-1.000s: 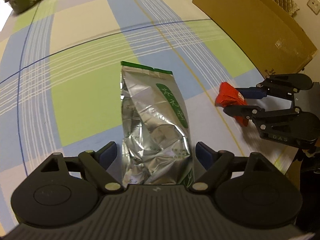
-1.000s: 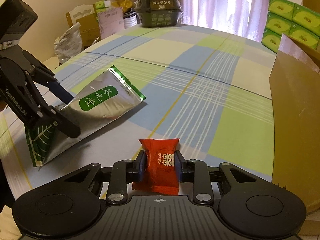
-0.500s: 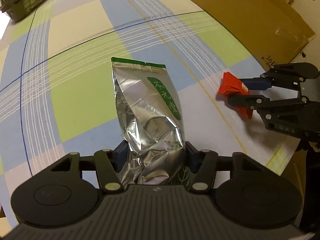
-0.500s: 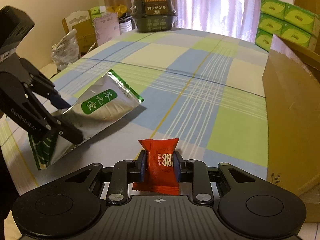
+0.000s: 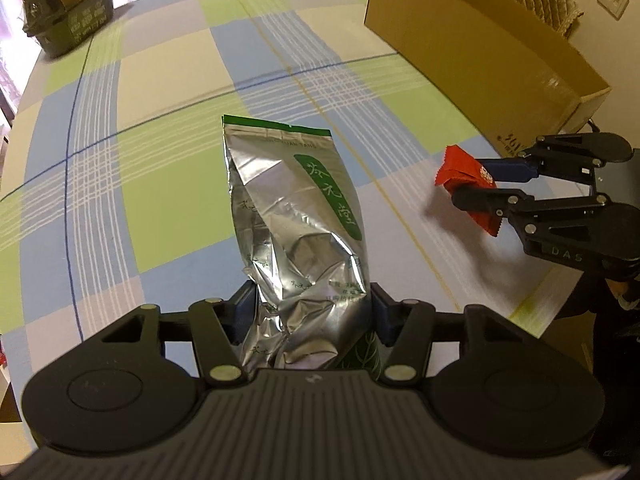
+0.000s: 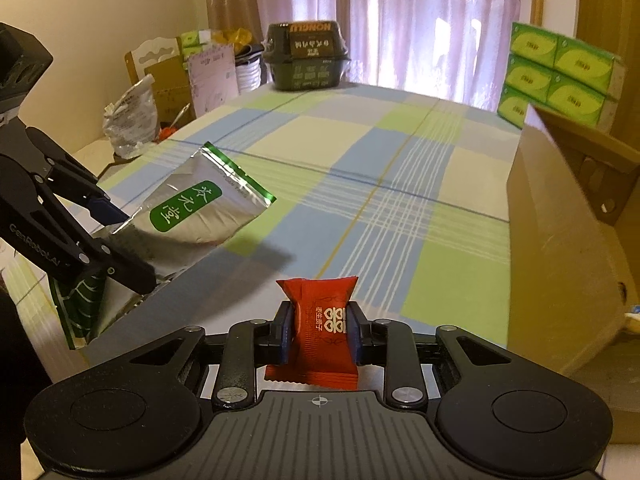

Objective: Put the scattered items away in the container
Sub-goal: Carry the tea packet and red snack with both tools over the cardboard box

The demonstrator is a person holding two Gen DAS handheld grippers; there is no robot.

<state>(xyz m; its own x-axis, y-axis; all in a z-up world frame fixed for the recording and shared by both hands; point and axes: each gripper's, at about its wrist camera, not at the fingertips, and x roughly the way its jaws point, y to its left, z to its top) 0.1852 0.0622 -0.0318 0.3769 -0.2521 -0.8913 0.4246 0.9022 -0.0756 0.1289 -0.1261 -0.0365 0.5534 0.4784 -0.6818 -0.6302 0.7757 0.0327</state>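
While both my tools are loaded, this is how things lie:
Left gripper (image 5: 310, 312): I have it clamped on the lower end of the silver tea pouch (image 5: 298, 216), lifted off the checked tablecloth (image 5: 160, 128), green top edge pointing to 12 o'clock.
Right gripper (image 6: 320, 330): I have it pinched on the red candy packet (image 6: 320, 328), held upright between the pads.
Cardboard box (image 5: 480, 40): at 2 o'clock in the left view, open-topped, apart from both items.
Dark food container (image 6: 306, 56): far table edge, 12 o'clock.
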